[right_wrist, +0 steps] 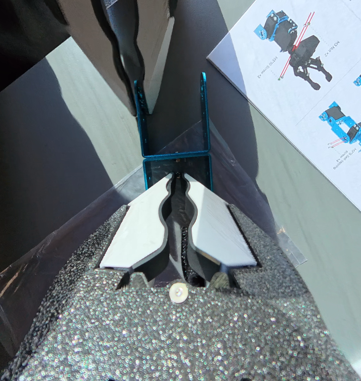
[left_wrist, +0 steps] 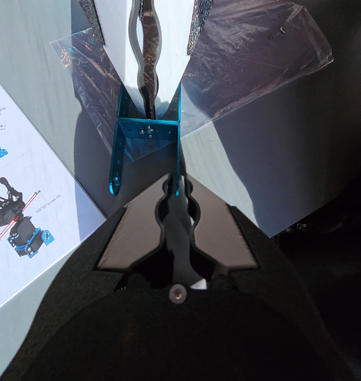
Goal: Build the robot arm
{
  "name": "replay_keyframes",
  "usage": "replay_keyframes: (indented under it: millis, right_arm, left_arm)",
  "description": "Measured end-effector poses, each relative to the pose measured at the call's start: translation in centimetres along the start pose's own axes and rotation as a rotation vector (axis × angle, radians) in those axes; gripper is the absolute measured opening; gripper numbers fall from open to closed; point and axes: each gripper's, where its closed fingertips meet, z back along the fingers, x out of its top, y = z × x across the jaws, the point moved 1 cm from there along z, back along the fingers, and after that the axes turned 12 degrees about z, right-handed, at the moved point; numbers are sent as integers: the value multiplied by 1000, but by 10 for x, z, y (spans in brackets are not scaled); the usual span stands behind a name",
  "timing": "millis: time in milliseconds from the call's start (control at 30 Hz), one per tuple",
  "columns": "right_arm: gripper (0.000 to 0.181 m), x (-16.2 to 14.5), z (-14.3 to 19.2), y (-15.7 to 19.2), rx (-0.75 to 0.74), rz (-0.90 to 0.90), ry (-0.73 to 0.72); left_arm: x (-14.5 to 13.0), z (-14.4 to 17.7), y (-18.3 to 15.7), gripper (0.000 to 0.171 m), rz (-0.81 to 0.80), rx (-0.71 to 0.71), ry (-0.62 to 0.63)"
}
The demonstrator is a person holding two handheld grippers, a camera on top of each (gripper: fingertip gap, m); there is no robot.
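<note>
— What is seen at the left, in the left wrist view?

— An instruction sheet point(left_wrist: 29, 185) is laid on the pale table point(left_wrist: 227, 156), cut off by the frame edge; printed diagrams are borne on it. Next, two blue metal U-brackets point(left_wrist: 147, 132) joined back to back are seen at the centre, partly over a clear plastic bag point(left_wrist: 247, 72). Two small screws point(left_wrist: 278, 33) are made out inside the bag — little more can be told of them.

— And the grippers?

— The left gripper point(left_wrist: 176, 179), in shadow, is closed to a narrow gap on one side plate of the near bracket. The right gripper point(right_wrist: 177, 175) is reached into the far bracket from the opposite side, its fingertips drawn nearly together at a small brass-coloured part near the brackets' joined bases; whether it is actually gripped cannot be told. The right edge of the left wrist view is lost in darkness.
</note>
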Motion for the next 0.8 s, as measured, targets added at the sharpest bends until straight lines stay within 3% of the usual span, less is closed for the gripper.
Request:
replay_keyframes:
  millis: [67,367,567,800]
  right_arm:
    - [4,0,0,0,-2,-13,-11]
    - [4,-1,1,0,-9,-73,-94]
    - [0,9,17,0,-14,-133,-296]
    - [1,-8,16,0,-70,-127,-167]
  left_arm:
    - [3,0,-2,27,9,-15,-11]
    - [18,-7,2,42,-4,-7,-38]
    - [21,-16,1,47,-8,-22,-40]
    - [23,-24,3,41,-52,6,-11]
